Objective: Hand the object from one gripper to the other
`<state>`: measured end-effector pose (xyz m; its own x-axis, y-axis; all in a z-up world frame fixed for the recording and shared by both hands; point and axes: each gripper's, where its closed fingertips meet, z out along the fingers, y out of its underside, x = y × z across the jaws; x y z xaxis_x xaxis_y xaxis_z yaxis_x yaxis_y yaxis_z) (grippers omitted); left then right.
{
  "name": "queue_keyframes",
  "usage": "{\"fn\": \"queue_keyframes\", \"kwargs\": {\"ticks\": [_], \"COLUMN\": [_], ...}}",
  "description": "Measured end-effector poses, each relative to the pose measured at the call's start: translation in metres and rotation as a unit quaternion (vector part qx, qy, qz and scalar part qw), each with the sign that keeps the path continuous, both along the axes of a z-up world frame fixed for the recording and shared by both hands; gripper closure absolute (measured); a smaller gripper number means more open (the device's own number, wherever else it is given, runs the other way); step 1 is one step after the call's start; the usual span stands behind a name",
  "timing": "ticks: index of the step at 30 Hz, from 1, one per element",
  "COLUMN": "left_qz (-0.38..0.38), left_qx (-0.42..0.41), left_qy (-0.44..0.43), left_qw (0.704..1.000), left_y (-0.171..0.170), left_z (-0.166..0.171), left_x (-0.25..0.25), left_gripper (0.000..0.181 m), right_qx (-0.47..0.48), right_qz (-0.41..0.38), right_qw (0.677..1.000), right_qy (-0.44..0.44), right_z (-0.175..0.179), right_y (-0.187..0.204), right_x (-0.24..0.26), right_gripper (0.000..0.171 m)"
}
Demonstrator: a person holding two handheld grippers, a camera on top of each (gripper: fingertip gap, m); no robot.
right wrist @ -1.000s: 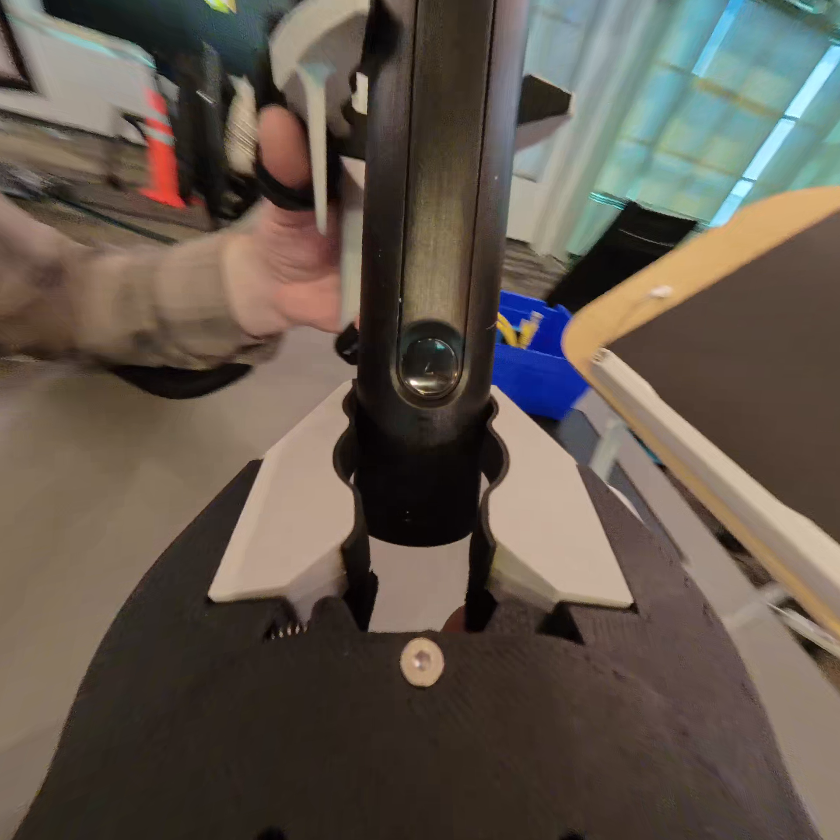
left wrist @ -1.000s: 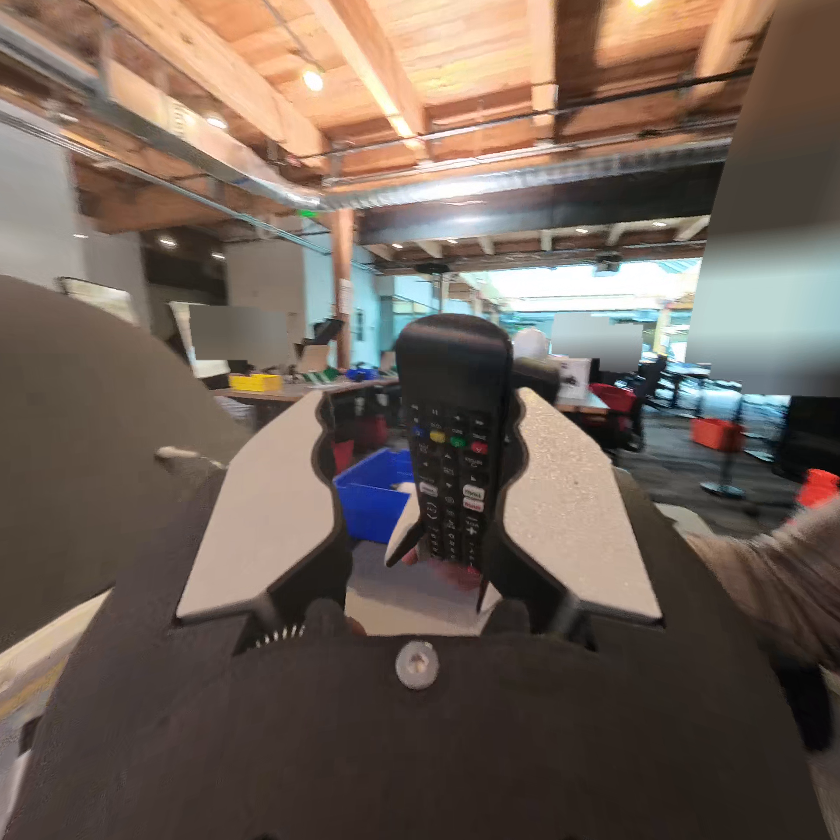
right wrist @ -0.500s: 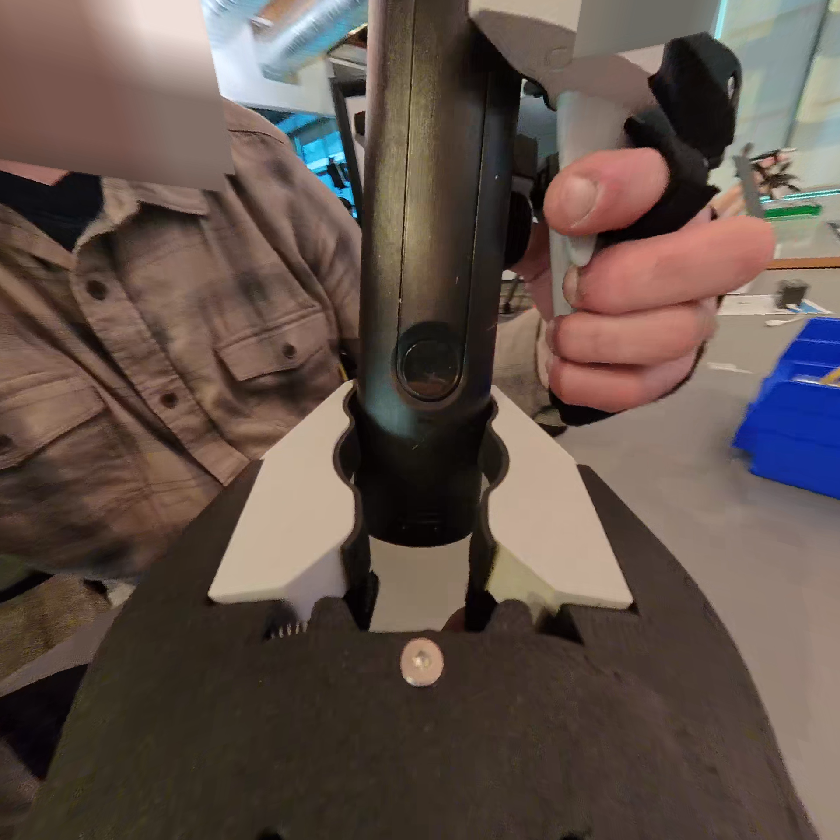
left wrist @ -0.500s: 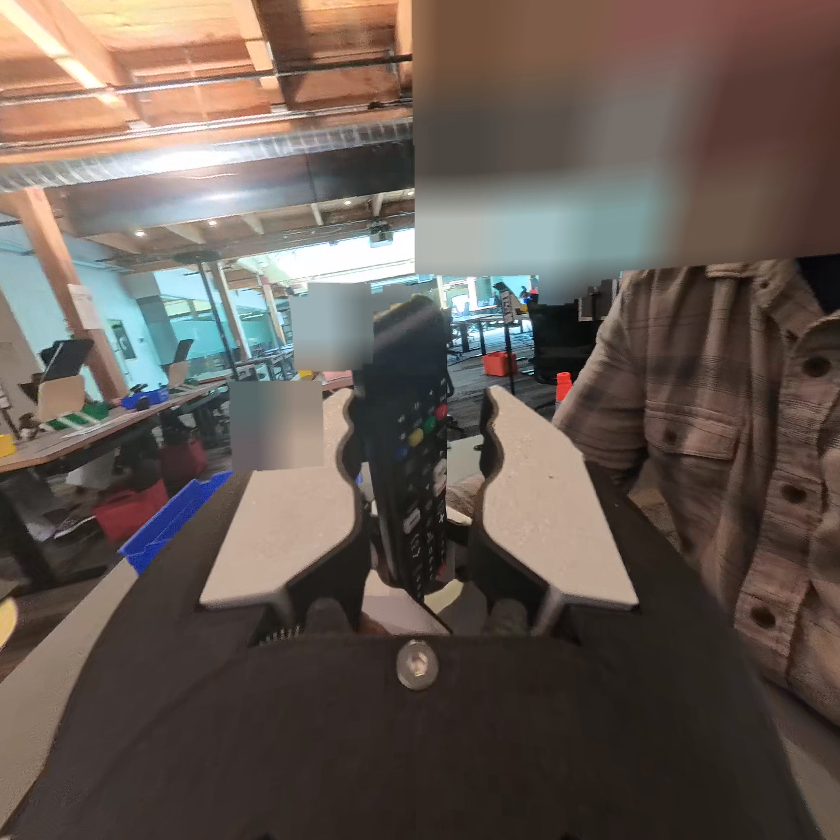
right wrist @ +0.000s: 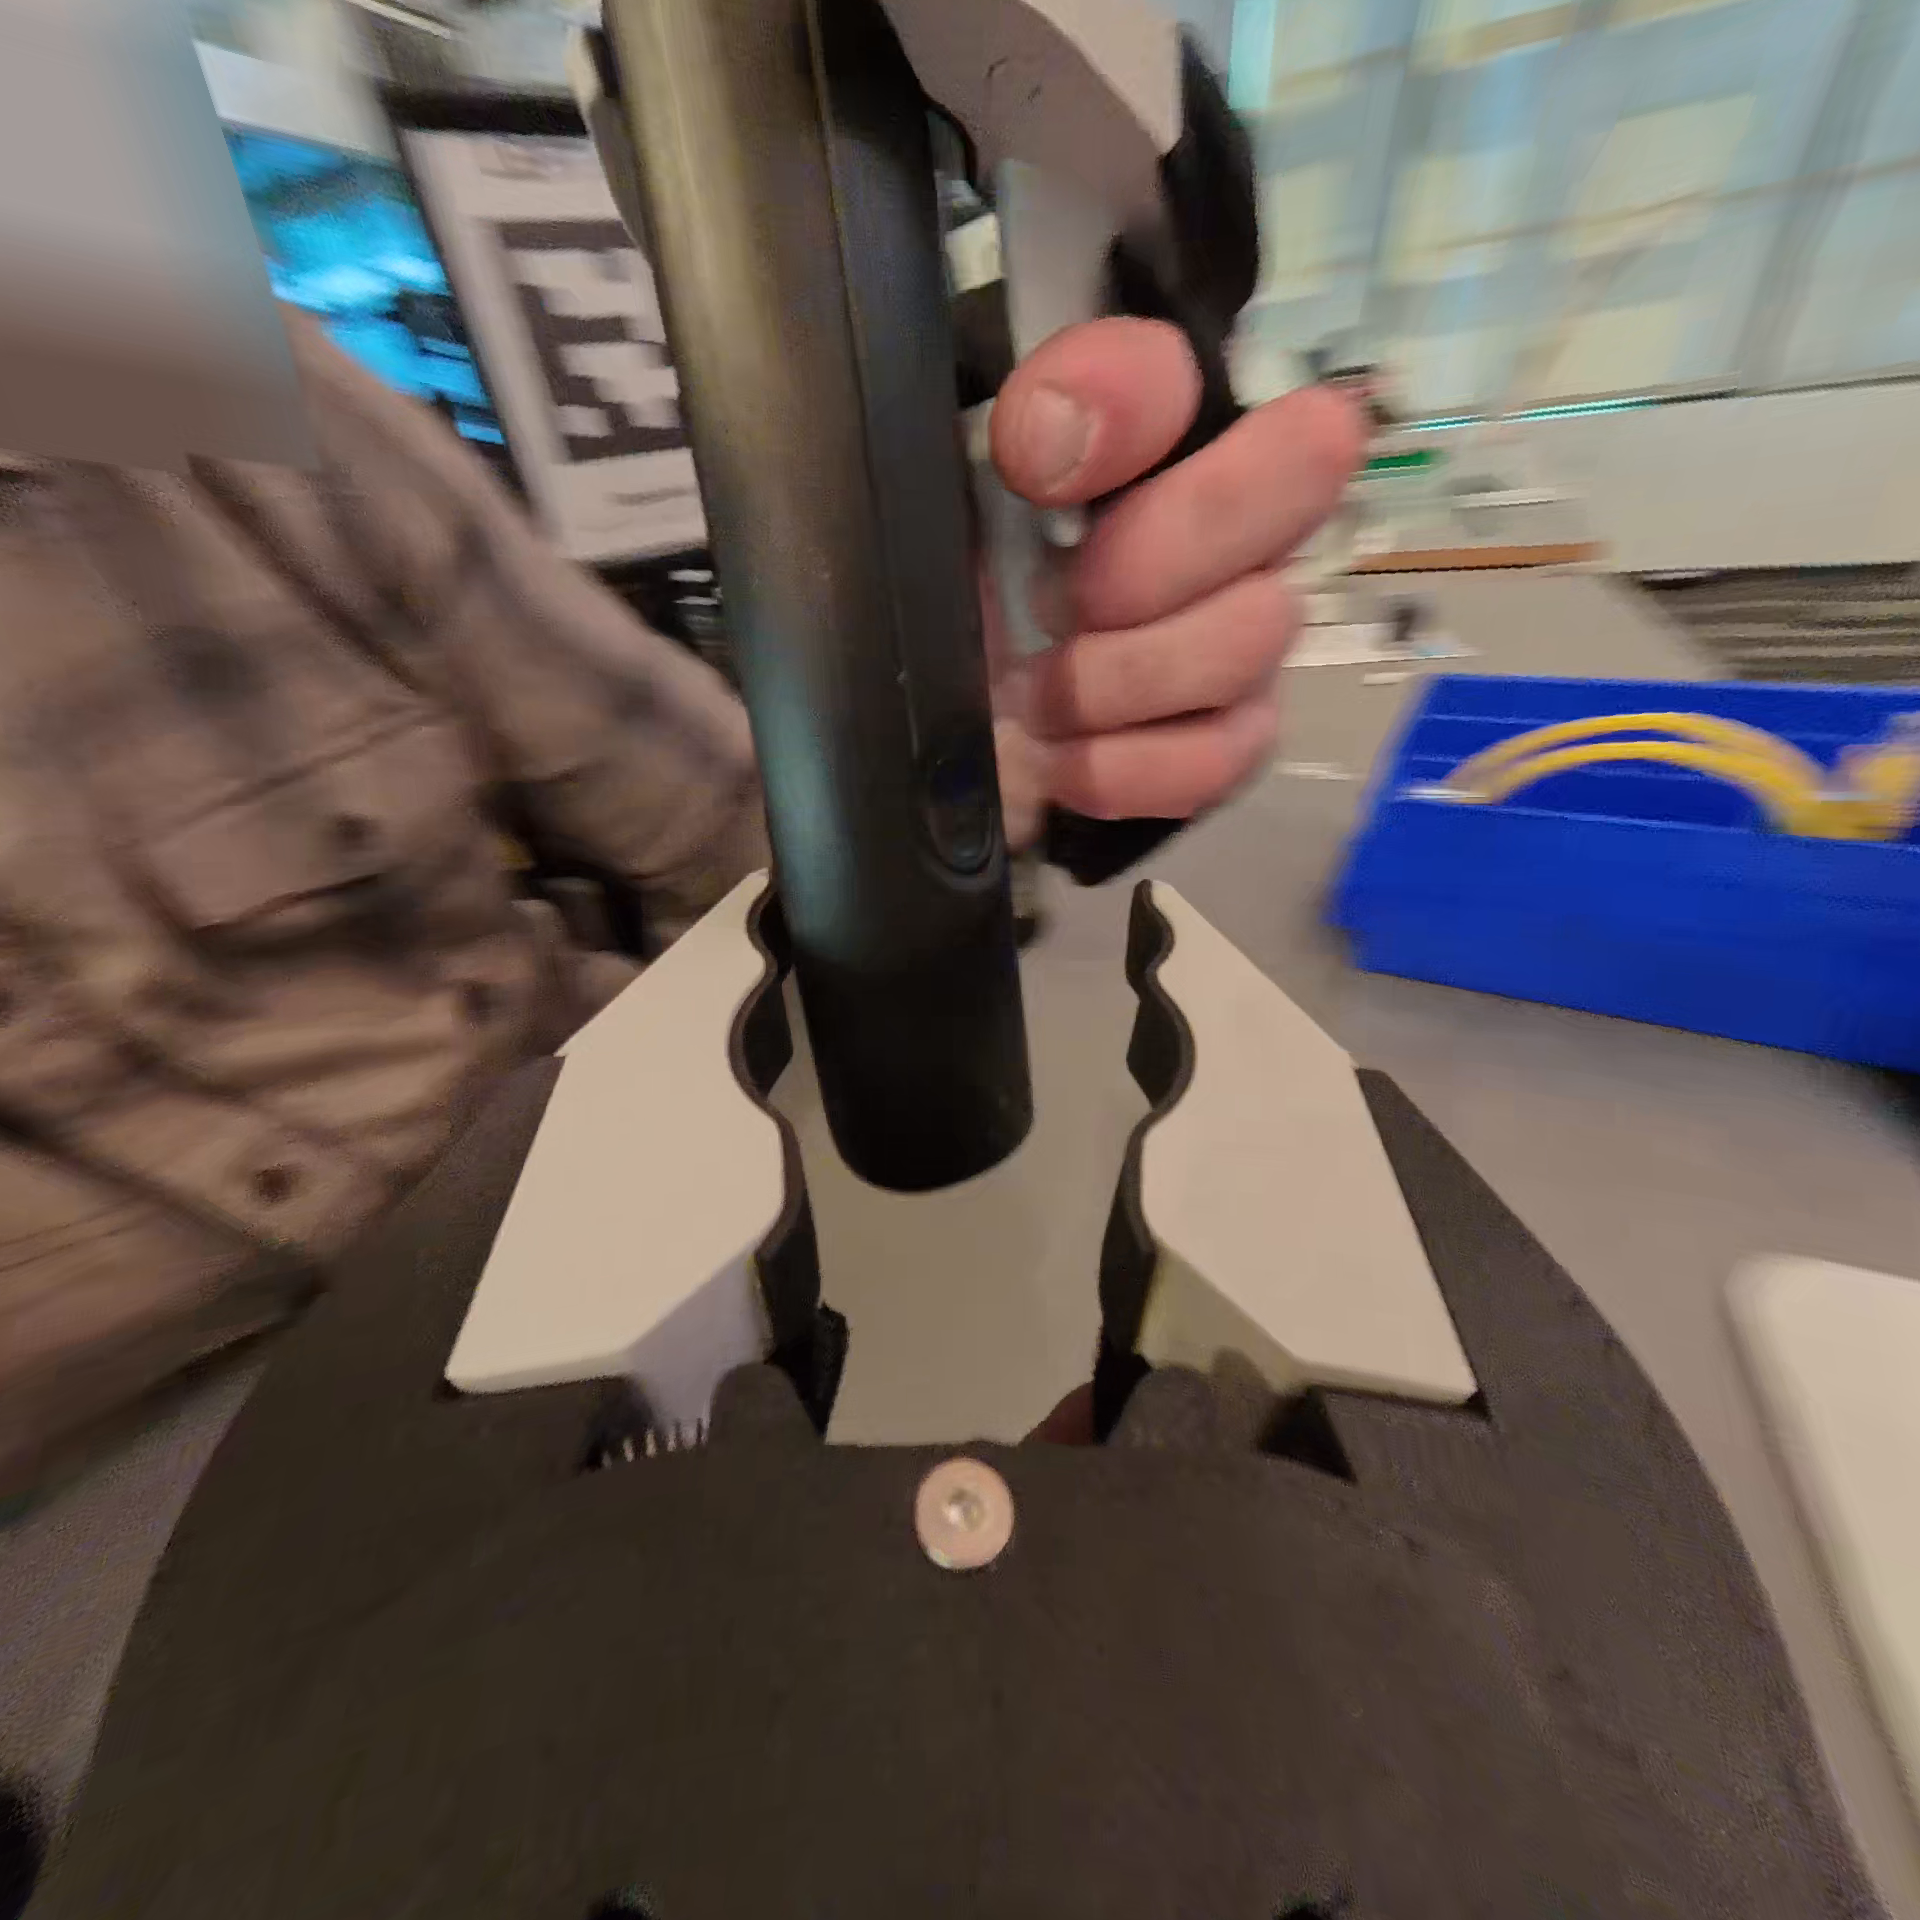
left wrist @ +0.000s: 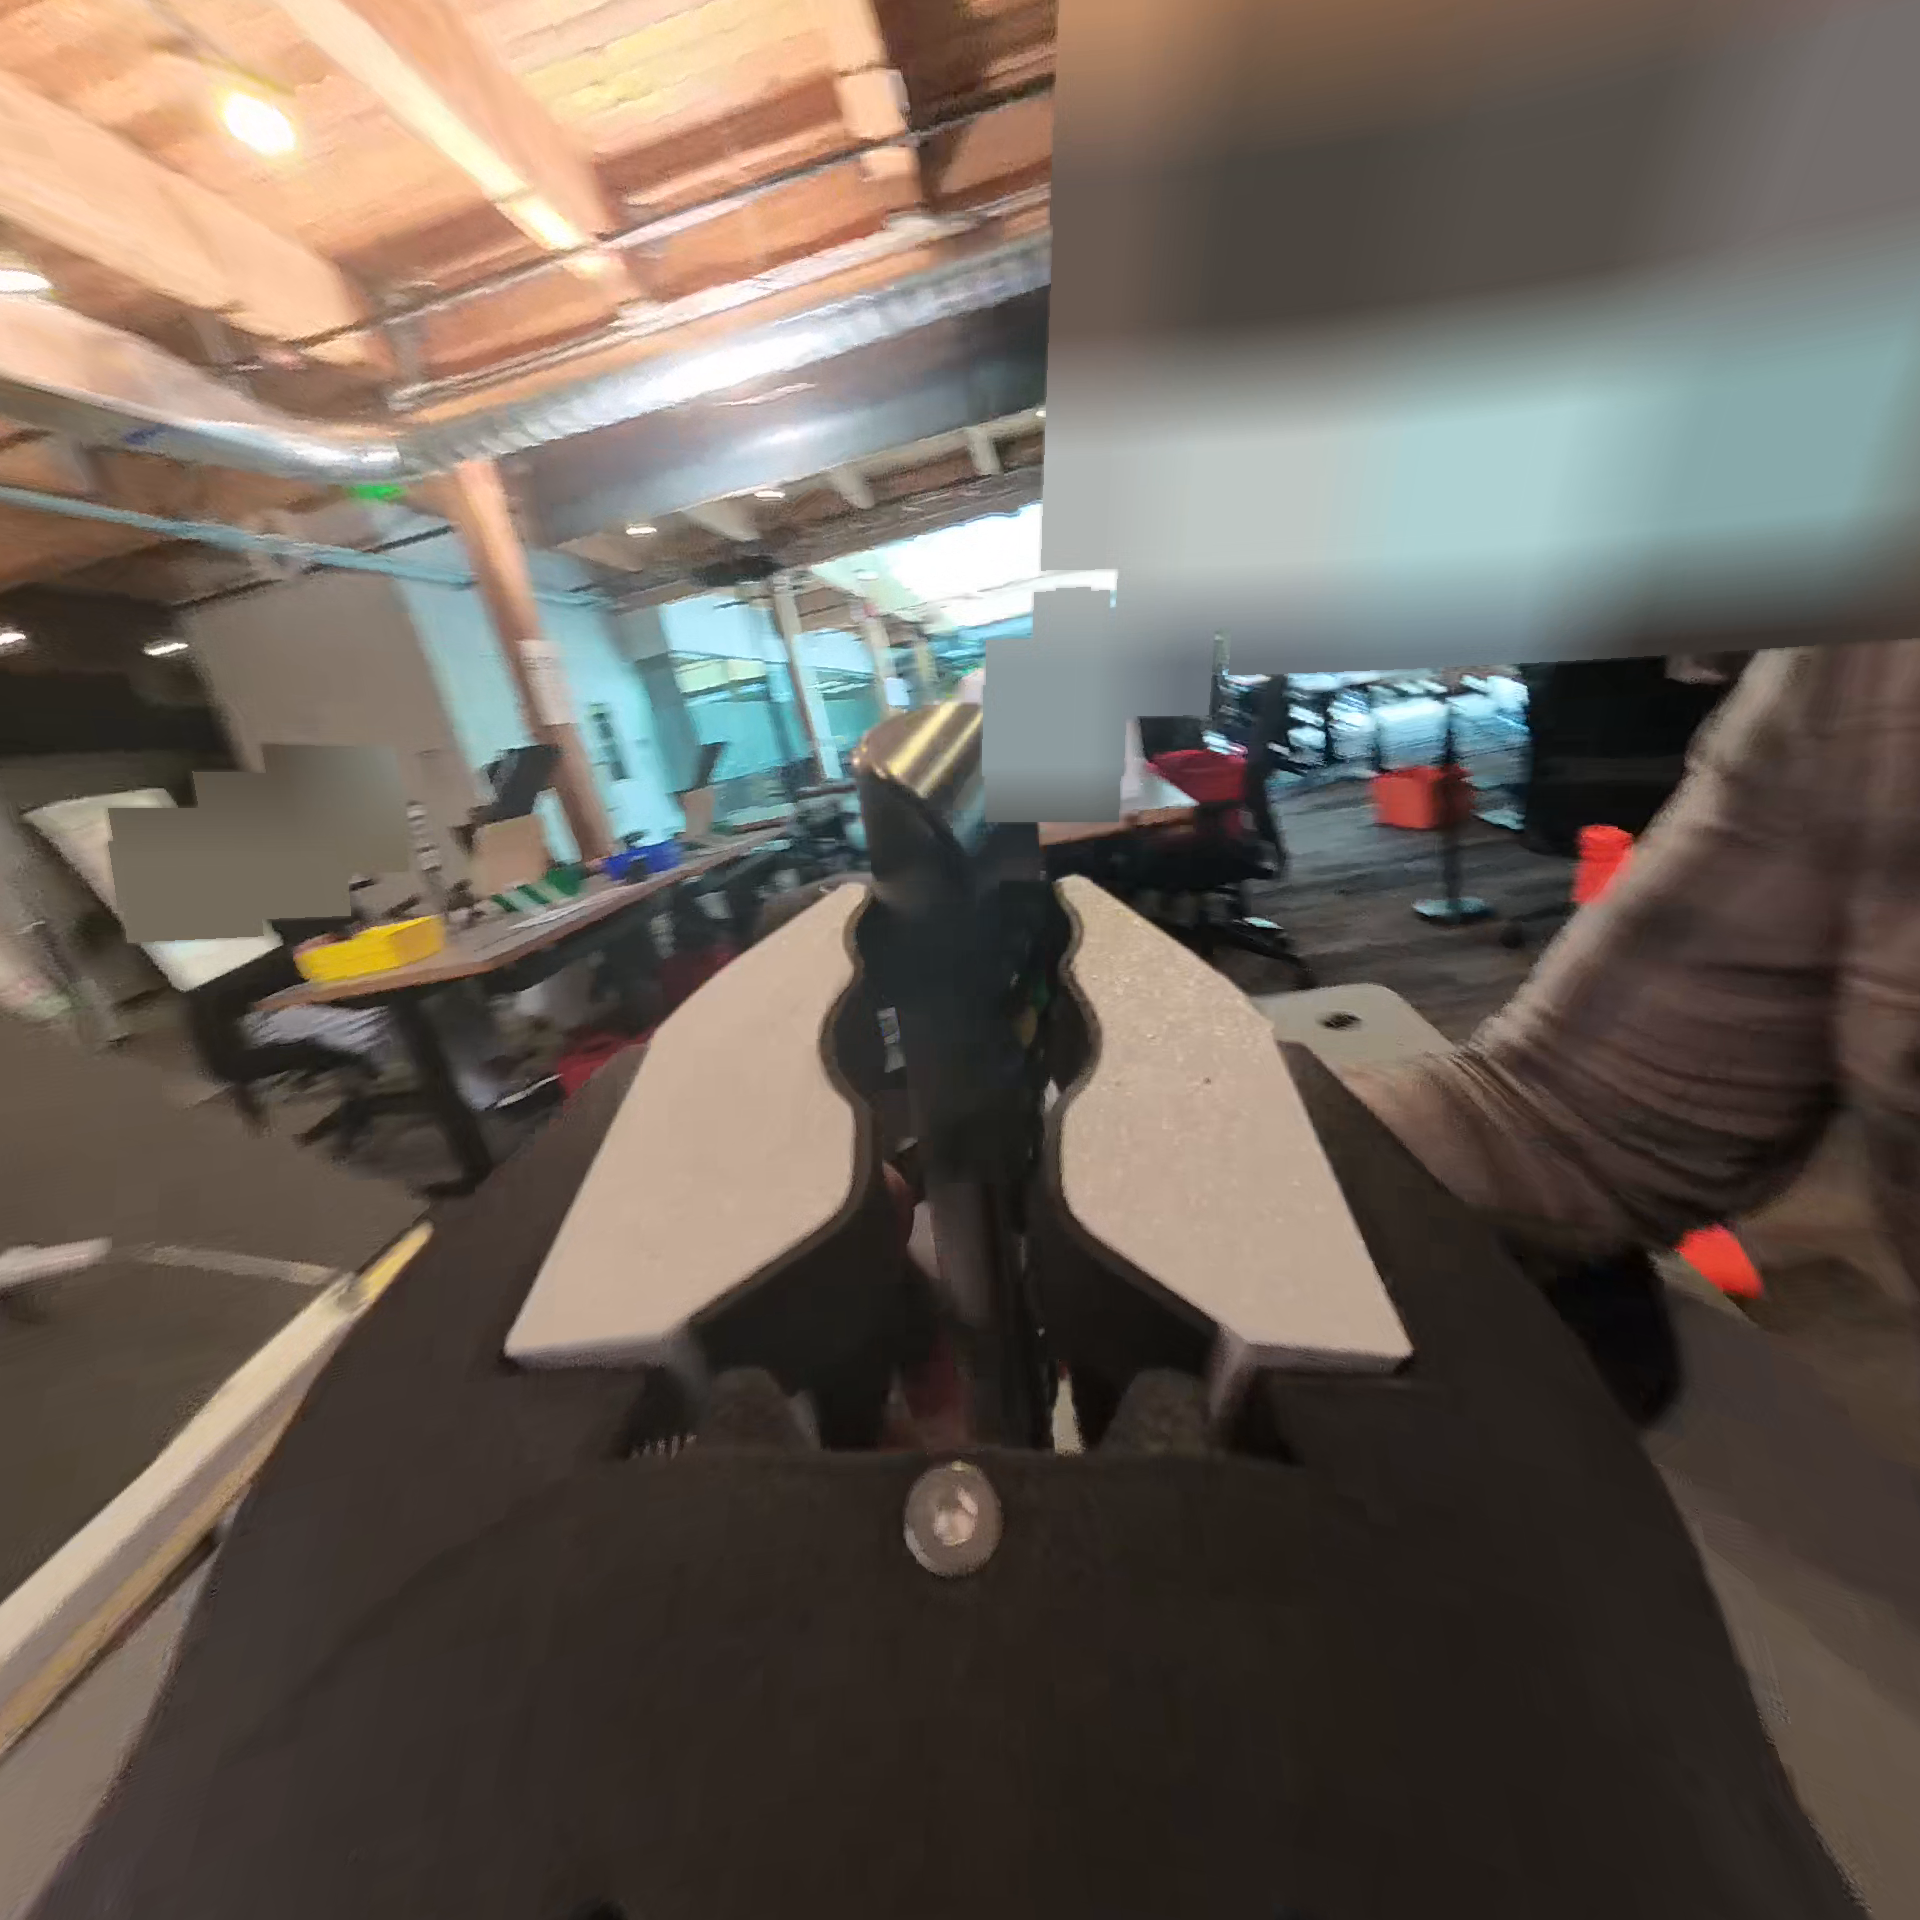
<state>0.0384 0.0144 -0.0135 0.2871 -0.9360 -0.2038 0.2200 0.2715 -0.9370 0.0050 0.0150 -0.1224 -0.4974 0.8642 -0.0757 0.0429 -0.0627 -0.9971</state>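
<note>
The object is a long black remote control. In the left wrist view it point(left wrist: 935, 935) stands edge-on between my left gripper's point(left wrist: 956, 935) grey fingers, which are shut on its sides. In the right wrist view its glossy back point(right wrist: 883, 727) runs up out of the frame, with its lower end between my right gripper's point(right wrist: 951, 904) fingers. The right jaws stand apart, with a clear gap on the remote's right side. The left gripper's pale body point(right wrist: 1049, 135) and the hand point(right wrist: 1153, 582) that holds it show behind the remote.
A person in a plaid shirt point(right wrist: 260, 831) is close on the left of the right wrist view; a sleeve point(left wrist: 1662, 987) fills the right of the left wrist view. A blue bin point(right wrist: 1642, 862) with yellow cables stands on the grey table point(right wrist: 1558, 1143). A white object point(right wrist: 1829, 1455) lies at lower right. About 11 centimeters separates my left fingertips from my right.
My right gripper has opened off the remote's lower end. My left gripper has closed on the remote, which now shows edge-on in its view. Both views have swung.
</note>
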Motion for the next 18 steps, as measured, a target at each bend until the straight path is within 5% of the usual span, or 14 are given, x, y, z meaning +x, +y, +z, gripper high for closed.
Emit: {"fn": "queue_keyframes", "kwargs": {"ticks": [8,18], "left_qz": [0.108,0.078], "left_qx": [-0.083,-0.079], "left_qy": [-0.018,0.017], "left_qw": [0.990,0.994], "left_y": [0.050,0.041], "left_z": [-0.003,-0.014], "left_x": [-0.032,-0.010], "left_gripper": [0.156,0.156], "right_qx": [0.147,0.093], "right_qz": [-0.211,-0.160], "right_qw": [0.966,0.982], "right_qy": [0.028,0.041], "right_z": [0.035,0.041], "right_y": [0.049,0.031], "right_x": [0.000,-0.007], "right_gripper": [0.132,0.150]}}
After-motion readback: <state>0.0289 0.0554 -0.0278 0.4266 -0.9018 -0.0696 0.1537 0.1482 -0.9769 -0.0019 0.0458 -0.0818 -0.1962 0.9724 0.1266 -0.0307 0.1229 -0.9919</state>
